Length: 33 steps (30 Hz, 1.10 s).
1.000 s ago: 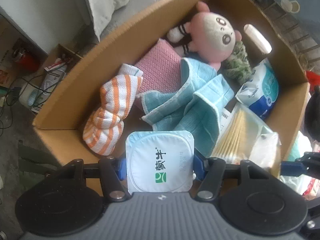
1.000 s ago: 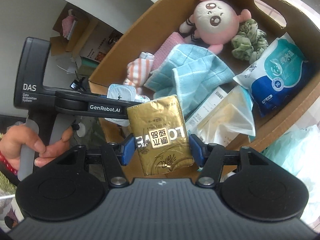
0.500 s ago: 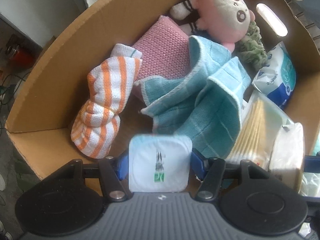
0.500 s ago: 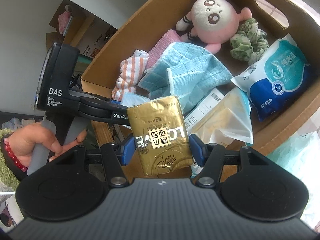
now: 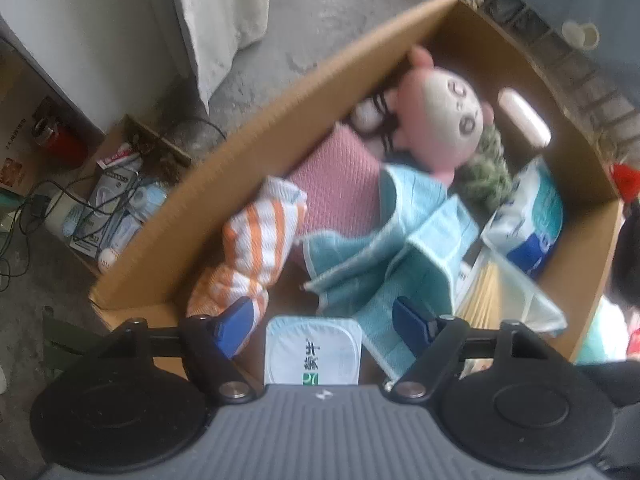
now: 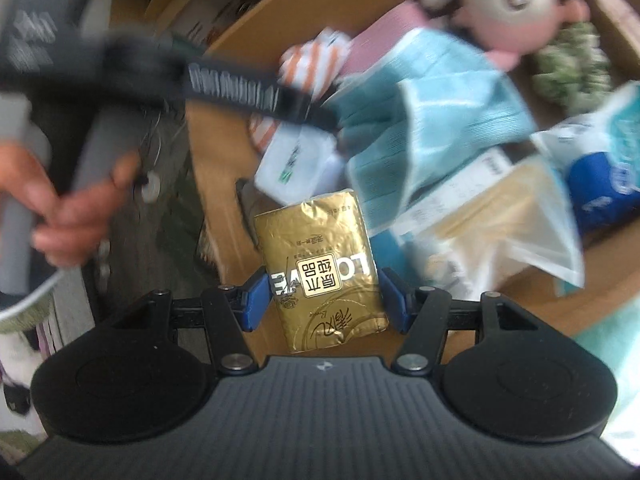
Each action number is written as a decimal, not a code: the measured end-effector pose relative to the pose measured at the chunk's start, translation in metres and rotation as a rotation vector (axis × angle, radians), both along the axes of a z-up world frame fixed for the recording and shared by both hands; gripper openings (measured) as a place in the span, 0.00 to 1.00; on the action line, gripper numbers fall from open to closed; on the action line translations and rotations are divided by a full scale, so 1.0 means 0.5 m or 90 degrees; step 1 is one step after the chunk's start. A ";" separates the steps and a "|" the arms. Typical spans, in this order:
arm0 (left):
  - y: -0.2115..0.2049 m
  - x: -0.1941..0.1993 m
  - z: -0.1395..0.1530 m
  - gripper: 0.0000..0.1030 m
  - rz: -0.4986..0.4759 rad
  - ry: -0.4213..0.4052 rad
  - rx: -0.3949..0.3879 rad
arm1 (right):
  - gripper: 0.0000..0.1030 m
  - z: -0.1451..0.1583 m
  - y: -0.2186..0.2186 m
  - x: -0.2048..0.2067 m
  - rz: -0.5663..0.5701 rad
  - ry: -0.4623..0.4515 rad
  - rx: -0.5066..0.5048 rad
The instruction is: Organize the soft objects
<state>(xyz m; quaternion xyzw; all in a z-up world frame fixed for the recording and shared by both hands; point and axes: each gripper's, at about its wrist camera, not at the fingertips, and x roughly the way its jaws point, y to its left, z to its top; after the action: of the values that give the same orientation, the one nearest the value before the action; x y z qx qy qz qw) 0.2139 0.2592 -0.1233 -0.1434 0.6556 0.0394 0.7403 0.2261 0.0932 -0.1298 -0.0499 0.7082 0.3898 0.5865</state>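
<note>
With its blue pads spread wide, the left gripper (image 5: 325,319) hangs over the white pack (image 5: 314,351) lying free at the cardboard box (image 5: 256,168) rim. The right gripper (image 6: 325,295) clamps the gold tissue pack (image 6: 322,270) — just outside the box's near wall.

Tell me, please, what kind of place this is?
Probably a home storage or utility corner: bare concrete floor, a cardboard box of household soft goods, and a smaller box of clutter with cables.

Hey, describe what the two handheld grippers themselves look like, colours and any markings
Both match: the left gripper and right gripper each have blue finger pads on black linkage arms with silver pivot screws, two round black housings, and a ribbed grey body bearing a small white logo. In the right wrist view, the left gripper's black arm shows blurred white lettering above a grey handle.
</note>
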 end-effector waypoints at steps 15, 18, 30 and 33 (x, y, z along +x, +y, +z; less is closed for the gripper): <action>0.050 -0.027 0.039 0.80 0.051 -0.055 -0.028 | 0.65 -0.073 0.059 -0.040 0.005 0.026 -0.044; 0.050 -0.039 0.054 0.80 0.054 -0.078 -0.034 | 0.69 -0.042 0.036 -0.036 -0.039 0.013 -0.014; -0.020 -0.096 0.198 0.94 -0.025 -0.244 0.028 | 0.90 0.155 -0.135 -0.047 -0.260 -0.223 0.040; -0.055 -0.120 0.239 1.00 -0.053 -0.290 0.068 | 0.94 0.204 -0.186 -0.066 -0.291 -0.307 0.027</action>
<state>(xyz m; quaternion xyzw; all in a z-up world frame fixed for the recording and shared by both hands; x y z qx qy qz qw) 0.1538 0.2314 -0.0040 -0.0821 0.4737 0.0098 0.8768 0.1930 0.0001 -0.0275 0.0316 0.5338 0.2394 0.8104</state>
